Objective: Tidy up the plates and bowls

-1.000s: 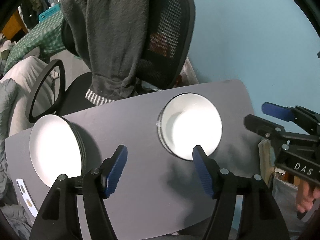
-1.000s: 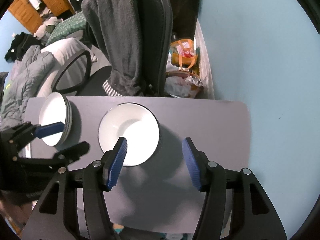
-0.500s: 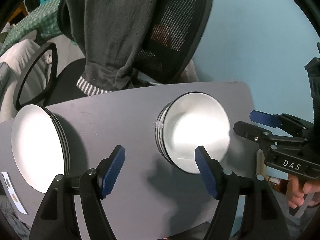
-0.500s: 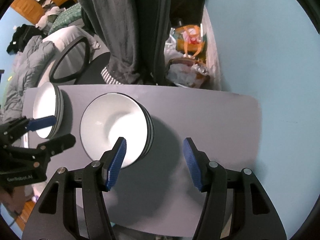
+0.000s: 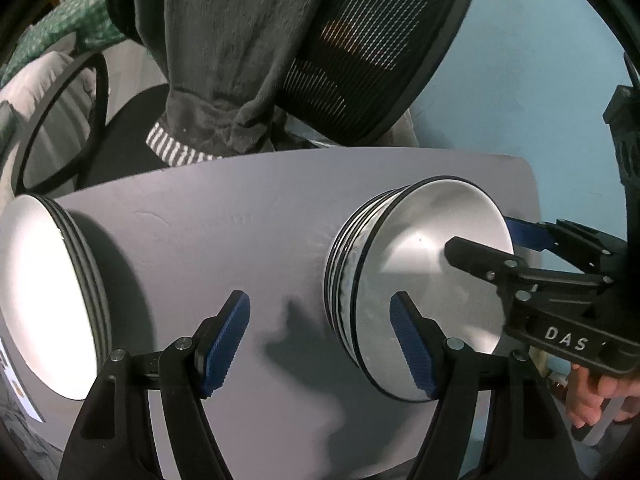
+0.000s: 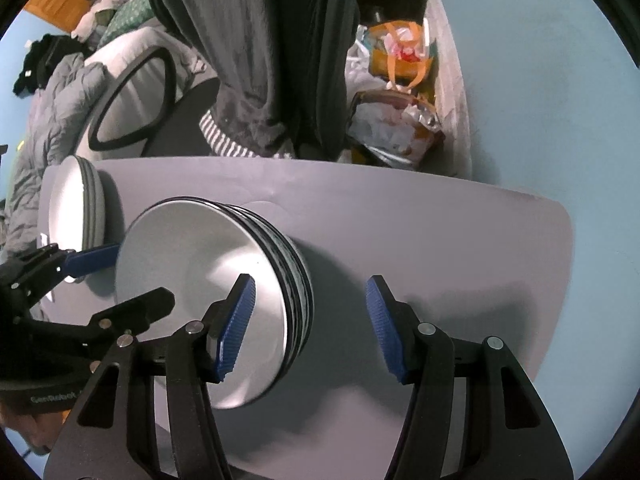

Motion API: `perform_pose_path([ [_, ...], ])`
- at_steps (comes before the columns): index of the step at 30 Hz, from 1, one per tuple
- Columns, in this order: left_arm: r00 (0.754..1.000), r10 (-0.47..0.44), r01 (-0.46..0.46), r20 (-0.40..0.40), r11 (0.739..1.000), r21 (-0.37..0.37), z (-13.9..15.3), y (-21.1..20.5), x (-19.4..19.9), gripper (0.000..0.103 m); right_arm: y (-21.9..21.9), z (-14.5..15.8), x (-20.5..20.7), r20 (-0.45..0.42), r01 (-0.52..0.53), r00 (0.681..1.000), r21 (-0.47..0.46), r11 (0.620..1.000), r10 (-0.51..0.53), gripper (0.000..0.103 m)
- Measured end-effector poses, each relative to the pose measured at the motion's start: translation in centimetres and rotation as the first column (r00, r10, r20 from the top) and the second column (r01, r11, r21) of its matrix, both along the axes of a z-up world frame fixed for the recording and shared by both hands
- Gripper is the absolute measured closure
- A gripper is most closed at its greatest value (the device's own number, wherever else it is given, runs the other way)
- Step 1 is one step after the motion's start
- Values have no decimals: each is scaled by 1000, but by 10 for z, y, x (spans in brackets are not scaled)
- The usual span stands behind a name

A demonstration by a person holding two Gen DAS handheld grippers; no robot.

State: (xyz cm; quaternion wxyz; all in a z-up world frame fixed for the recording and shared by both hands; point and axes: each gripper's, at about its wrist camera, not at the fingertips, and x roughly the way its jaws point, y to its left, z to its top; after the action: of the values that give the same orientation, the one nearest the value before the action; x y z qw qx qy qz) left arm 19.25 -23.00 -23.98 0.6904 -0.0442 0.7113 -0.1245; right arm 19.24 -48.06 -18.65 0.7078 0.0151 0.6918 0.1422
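A stack of white bowls with dark rims [image 5: 420, 280] stands on the grey table [image 5: 240, 232]; it also shows in the right wrist view [image 6: 208, 288]. A stack of white plates [image 5: 44, 300] sits at the table's left end, also in the right wrist view [image 6: 72, 204]. My left gripper [image 5: 320, 332] is open, low over the table; its right finger is in front of the bowls' left side. My right gripper [image 6: 310, 324] is open and empty; its left finger overlaps the bowls' right side. It also appears in the left wrist view [image 5: 480, 236], straddling the bowls' rim.
A black mesh office chair [image 5: 360, 52] draped with a dark grey garment [image 5: 232, 40] stands behind the table. A light blue wall [image 6: 540, 100] runs along the right. Bags [image 6: 396, 120] lie on the floor by the wall. A card [image 5: 16, 392] lies at the table's left edge.
Both grippers have moved down and closer to the table. The bowl stack now looms larger, with a finger of each gripper at its sides. Both stayed open.
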Motion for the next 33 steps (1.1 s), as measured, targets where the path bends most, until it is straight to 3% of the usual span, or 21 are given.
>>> perform_pose_path([
  [6,999,21,-22,-30,1000,-16,-10,1,1,29,2,-14,1,-32,-30,999,7,1000,30,45],
  [8,999,27,-28,-43,999,-25,-12,1,2,29,3,-16,1,-40,-35,999,12,999,35,53],
  [10,997,39,-41,-64,999,-30,-16,2,3,30,3,-16,0,-45,-32,998,30,999,34,55],
  [18,991,57,-68,-119,994,-90,-23,2,6,56,5,-16,3,-71,-43,996,83,996,49,74],
  [20,992,47,-59,-120,994,-96,-22,1,6,59,7,-16,4,-75,-45,996,79,996,51,75],
  [24,989,57,-76,-134,988,-137,-20,2,3,78,11,-16,4,-79,-47,996,63,997,52,74],
  [33,997,3,-7,-74,999,-52,-7,0,-12,81,19,-13,-3,-64,-59,996,31,998,61,76],
])
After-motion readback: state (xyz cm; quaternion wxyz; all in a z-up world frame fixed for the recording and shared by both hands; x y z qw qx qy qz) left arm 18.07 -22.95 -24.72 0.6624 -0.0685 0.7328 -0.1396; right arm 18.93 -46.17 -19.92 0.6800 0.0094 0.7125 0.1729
